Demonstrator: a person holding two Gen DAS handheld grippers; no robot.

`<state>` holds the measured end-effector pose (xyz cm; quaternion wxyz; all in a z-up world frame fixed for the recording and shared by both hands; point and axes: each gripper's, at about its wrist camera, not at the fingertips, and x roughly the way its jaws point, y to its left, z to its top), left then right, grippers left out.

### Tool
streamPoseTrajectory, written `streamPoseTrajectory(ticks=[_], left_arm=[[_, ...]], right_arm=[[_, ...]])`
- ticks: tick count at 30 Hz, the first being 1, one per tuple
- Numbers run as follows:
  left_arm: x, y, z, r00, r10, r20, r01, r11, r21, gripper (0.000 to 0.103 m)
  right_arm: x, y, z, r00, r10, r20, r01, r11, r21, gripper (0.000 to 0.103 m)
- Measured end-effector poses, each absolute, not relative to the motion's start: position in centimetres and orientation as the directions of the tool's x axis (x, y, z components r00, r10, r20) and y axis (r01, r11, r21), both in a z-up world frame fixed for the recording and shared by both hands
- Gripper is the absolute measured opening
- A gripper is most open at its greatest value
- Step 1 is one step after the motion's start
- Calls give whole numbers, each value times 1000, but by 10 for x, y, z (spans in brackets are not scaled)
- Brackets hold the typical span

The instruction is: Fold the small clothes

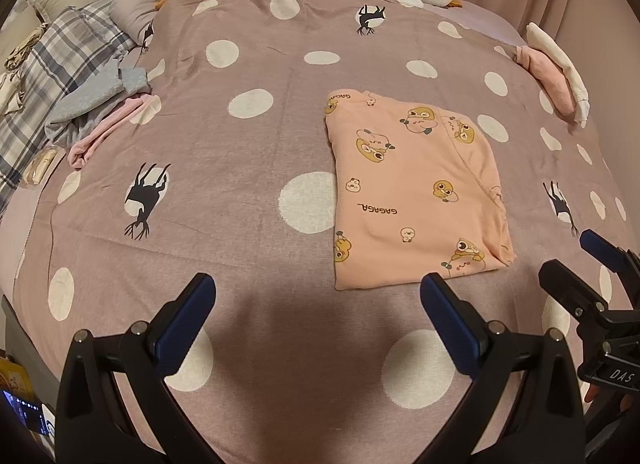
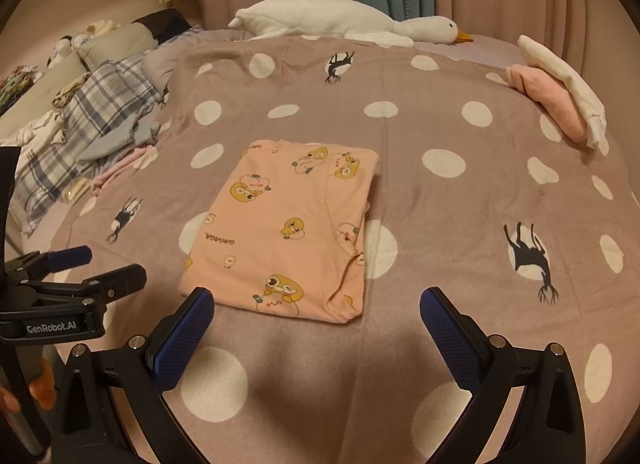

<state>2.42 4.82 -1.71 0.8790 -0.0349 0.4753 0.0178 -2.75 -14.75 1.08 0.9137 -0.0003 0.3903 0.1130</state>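
Note:
A small pink garment (image 1: 416,191) printed with cartoon ducks lies folded into a neat rectangle on the dotted mauve bedspread (image 1: 248,143). My left gripper (image 1: 316,296) hovers open just short of its near edge, to its left, holding nothing. In the right wrist view the same garment (image 2: 288,232) sits straight ahead, and my right gripper (image 2: 316,308) stands open at its near edge, empty. Each gripper shows in the other's view: the right gripper (image 1: 580,260) at the right, the left gripper (image 2: 96,264) at the left.
A heap of unfolded clothes (image 1: 80,103), plaid, grey and pink, lies at the left of the bed. Folded pink and white pieces (image 2: 560,95) are stacked at the far right edge. A white plush goose (image 2: 344,19) rests along the far side before the curtains.

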Motion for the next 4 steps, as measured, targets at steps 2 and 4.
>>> streamPoseTrajectory(ticks=[2,4], left_arm=[[24,48,-17,546,-3,-838,-65,997,-46,102],[24,48,-17,543,-8,-839,-68,996,-53,102]], right_arm=[[-28,-147,11,670,206,-714,-207,974,86,102],[-28,-147,11,670,206,-713,-206,975,87,102]])
